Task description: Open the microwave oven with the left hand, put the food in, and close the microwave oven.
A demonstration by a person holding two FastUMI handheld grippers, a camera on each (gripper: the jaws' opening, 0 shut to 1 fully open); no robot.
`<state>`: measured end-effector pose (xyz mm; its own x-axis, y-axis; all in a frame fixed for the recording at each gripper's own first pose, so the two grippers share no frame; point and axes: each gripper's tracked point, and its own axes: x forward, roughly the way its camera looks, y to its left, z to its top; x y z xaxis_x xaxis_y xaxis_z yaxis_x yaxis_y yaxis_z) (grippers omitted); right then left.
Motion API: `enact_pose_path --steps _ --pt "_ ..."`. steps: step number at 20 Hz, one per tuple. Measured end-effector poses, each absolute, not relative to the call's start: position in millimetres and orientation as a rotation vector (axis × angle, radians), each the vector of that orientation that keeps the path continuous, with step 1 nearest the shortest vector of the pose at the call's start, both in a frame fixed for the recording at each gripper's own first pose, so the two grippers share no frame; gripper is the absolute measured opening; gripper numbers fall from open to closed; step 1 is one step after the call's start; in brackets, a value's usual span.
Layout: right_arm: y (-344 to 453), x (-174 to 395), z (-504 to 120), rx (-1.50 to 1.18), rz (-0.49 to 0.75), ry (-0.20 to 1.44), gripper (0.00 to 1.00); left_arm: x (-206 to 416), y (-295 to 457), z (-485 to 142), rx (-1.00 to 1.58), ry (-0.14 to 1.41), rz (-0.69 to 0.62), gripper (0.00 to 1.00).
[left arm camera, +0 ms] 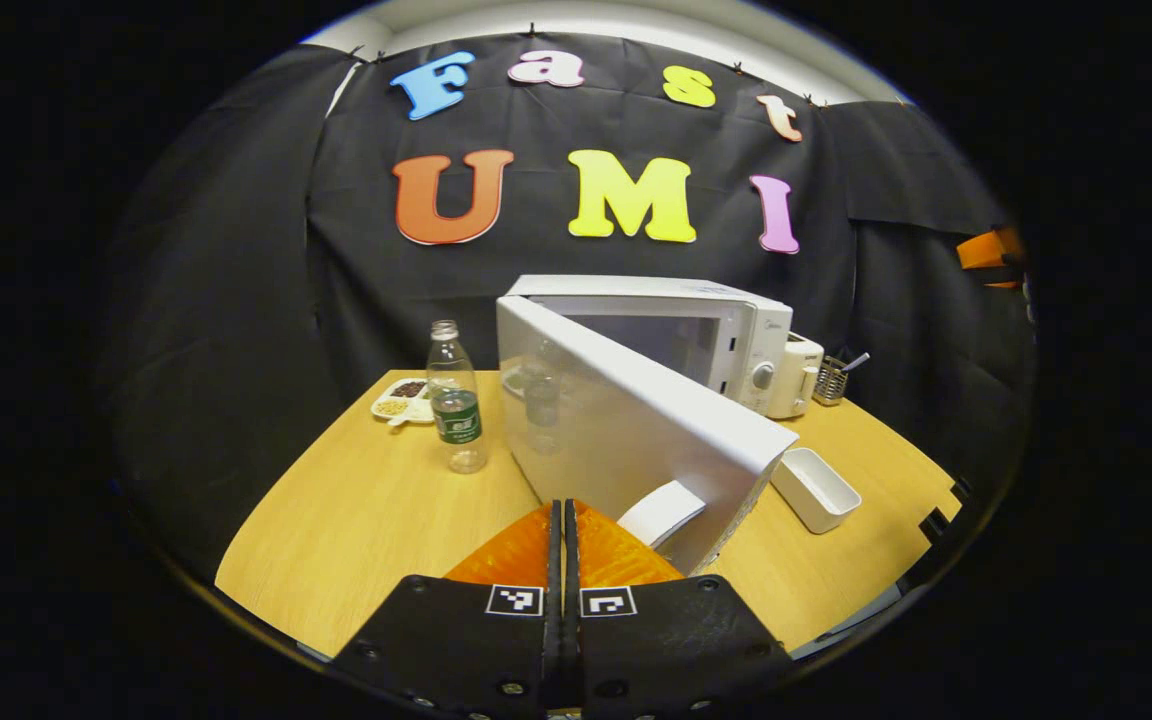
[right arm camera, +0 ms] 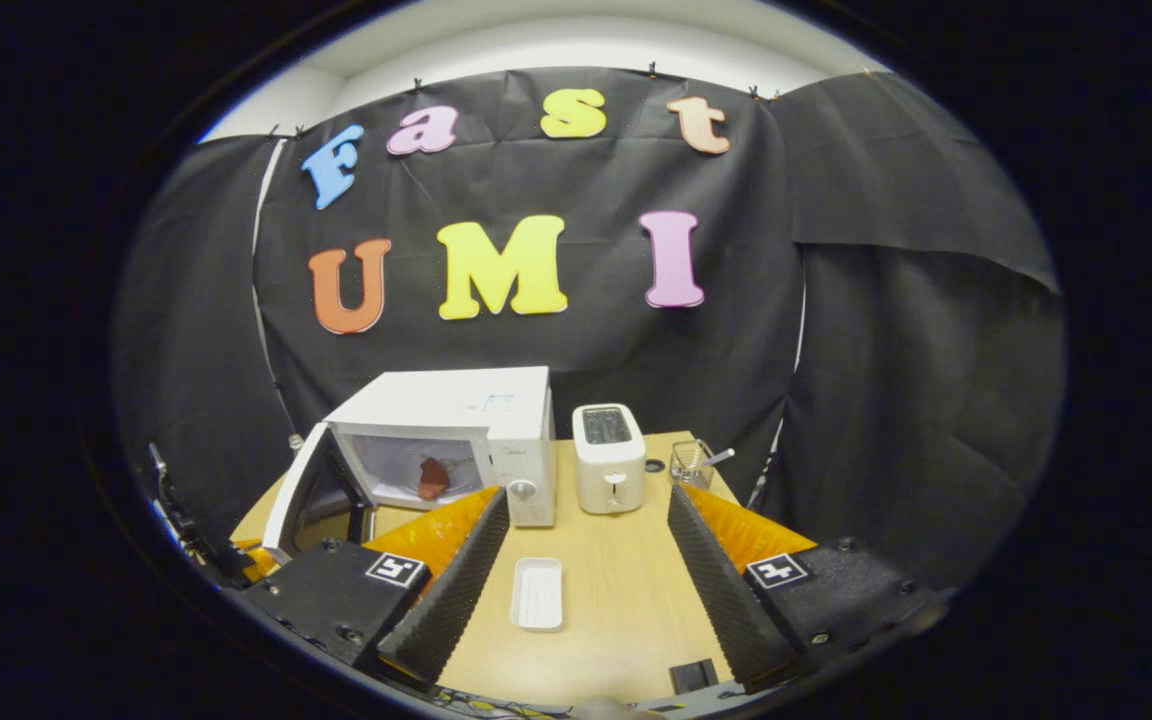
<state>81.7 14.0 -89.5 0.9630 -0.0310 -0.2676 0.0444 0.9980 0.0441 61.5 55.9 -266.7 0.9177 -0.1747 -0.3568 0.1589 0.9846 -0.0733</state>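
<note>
Wooden table (right arm camera: pixel 626 590) against black cloth wall. Microwave (right arm camera: pixel 496 410) at rear left, door (left arm camera: pixel 636 430) swung partly open. Food (right arm camera: pixel 432 478), a reddish piece, already inside the cavity. Empty white tray (right arm camera: pixel 538 593) on the table in front; toaster (right arm camera: pixel 608 458) beside the microwave; water bottle (left arm camera: pixel 456 400) and snack dish (left arm camera: pixel 401 398) off to one side. Left gripper (left arm camera: pixel 563 540) pressed together, empty, just beside the door's handle (left arm camera: pixel 663 512). Right gripper (right arm camera: pixel 586 570) spread wide, empty. Step in hand, by judgement: closing. Next: push door inward until latched.
</note>
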Motion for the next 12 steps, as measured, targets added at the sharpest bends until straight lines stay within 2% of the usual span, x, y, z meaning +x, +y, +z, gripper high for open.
enact_pose_path --steps 3,4,5,6,10,11,12 --pt "-7 91 -93 0.072 -0.052 0.277 1.00 76 19 -267 -0.023 0.379 -0.233 0.00" --pt "-14 95 -93 0.079 -0.056 0.277 0.96 82 8 -266 -0.016 0.379 -0.248 0.00" --pt "-22 98 -94 0.084 -0.062 0.277 0.96 88 -4 -264 -0.012 0.378 -0.266 0.00" --pt "-30 101 -93 0.091 -0.066 0.276 1.00 95 -16 -264 -0.008 0.375 -0.284 0.00" --pt "-71 108 -99 0.097 -0.101 0.271 1.00 127 -60 -264 0.004 0.374 -0.335 0.00" --pt "-79 109 -97 0.096 -0.110 0.269 0.95 135 -70 -264 0.007 0.373 -0.344 0.00" --pt "-88 110 -98 0.092 -0.119 0.270 1.00 143 -78 -265 0.006 0.371 -0.348 0.00"
